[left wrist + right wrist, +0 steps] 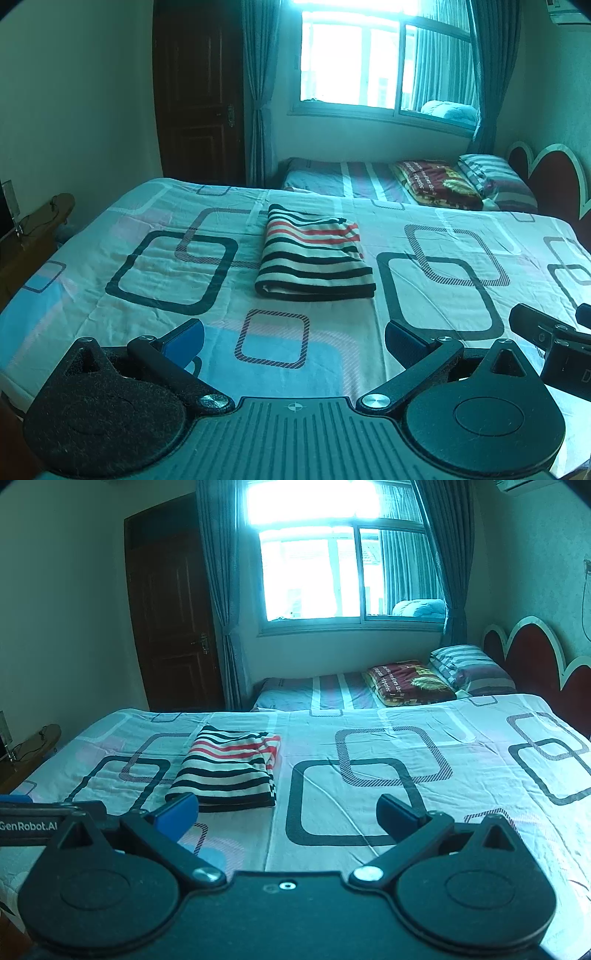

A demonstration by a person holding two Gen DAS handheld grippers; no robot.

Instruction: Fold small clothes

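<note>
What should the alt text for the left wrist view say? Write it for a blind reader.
A striped garment, folded into a neat rectangle, lies on a bed sheet patterned with rounded squares. The left hand-held gripper hangs open and empty in front of it. Behind are a bright window, curtains and a dark door.

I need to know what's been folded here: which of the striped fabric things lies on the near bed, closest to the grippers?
The black, white and red striped garment, folded on the patterned sheet. The striped pillow lies on the far bed.
</note>
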